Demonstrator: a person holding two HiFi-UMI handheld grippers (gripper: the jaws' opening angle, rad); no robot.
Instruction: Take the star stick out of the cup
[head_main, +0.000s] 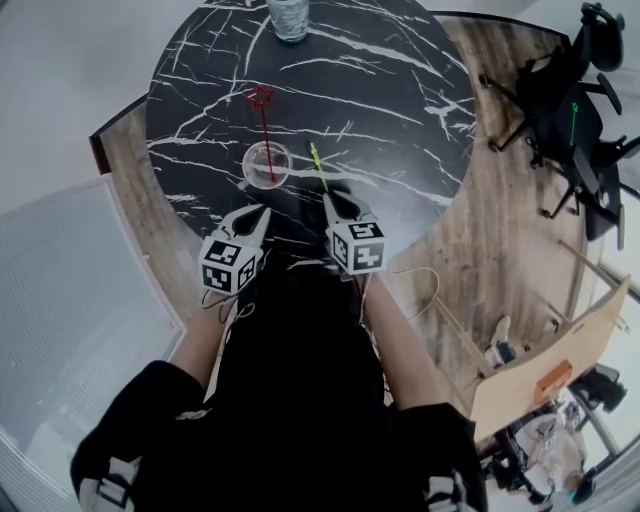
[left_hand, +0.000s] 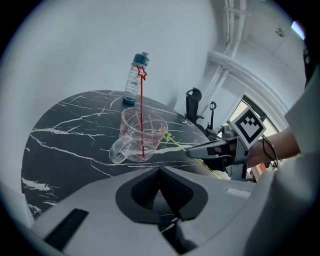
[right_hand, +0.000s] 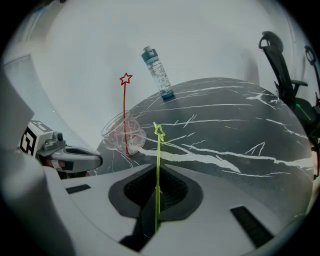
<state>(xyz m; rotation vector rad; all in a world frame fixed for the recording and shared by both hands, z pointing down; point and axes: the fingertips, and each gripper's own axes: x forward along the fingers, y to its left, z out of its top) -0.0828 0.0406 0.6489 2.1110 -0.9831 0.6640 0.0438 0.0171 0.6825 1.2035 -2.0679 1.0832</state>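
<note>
A clear plastic cup (head_main: 267, 163) (left_hand: 141, 134) (right_hand: 124, 133) with a handle stands on the black marble table (head_main: 390, 120), and a red star stick (head_main: 266, 137) (left_hand: 141, 112) (right_hand: 125, 112) stands in it. My right gripper (head_main: 330, 200) (right_hand: 156, 172) is shut on a yellow-green star stick (head_main: 316, 166) (right_hand: 158, 175), held outside the cup just to its right; that stick also shows as a thin line (left_hand: 192, 156) in the left gripper view. My left gripper (head_main: 262, 212) (left_hand: 160, 170) sits shut and holds nothing, just short of the cup.
A clear water bottle with a teal cap (head_main: 288, 20) (left_hand: 135, 79) (right_hand: 158, 73) stands at the table's far edge. Black office chairs (head_main: 575, 120) are on the wooden floor at right. A white wall panel (head_main: 70, 290) lies at left.
</note>
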